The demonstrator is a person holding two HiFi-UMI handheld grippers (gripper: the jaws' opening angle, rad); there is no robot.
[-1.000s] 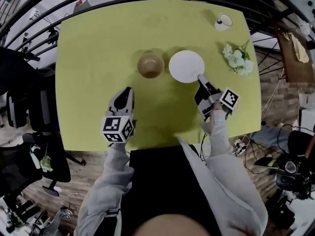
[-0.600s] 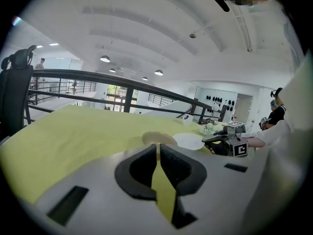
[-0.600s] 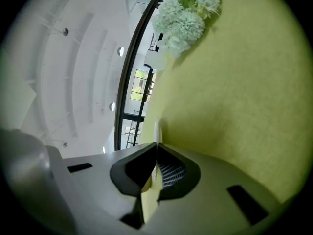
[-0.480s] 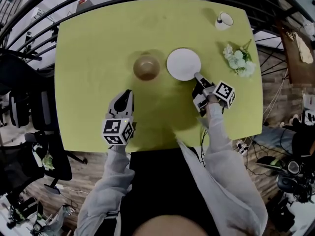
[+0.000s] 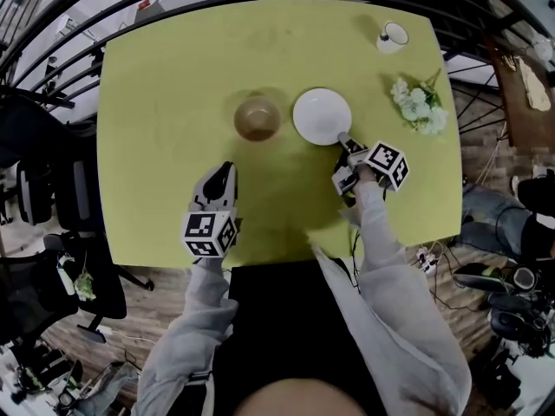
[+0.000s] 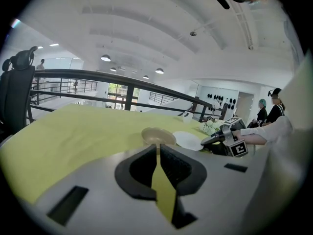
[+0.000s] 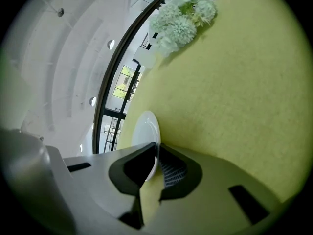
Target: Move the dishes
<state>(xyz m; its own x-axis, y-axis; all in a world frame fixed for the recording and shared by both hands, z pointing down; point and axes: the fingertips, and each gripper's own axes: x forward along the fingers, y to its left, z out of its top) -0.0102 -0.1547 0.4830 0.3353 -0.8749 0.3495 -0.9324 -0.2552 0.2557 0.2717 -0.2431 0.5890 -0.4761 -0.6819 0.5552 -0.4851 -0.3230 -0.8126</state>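
The round white ceramic plate [image 5: 322, 115], right of centre on the yellow-green table [image 5: 156, 102], is pinched at its rim by the right gripper [image 5: 343, 140]. Its jaws have just been eased slightly apart, so release is judged begun. The left gripper [image 5: 227, 170] is closed on nothing.

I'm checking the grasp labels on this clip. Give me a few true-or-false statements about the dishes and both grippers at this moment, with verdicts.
1. The right gripper is shut on the white plate at its rim. True.
2. The left gripper holds the brown bowl. False: its jaws are together on nothing, and the bowl stands on the table beyond it.
3. The bowl sits on the plate. False: it stands beside the plate, apart from it.
4. The flowers lie near the table's right edge in the head view. True.
5. The white cup stands between bowl and plate. False: it is at the far right corner.
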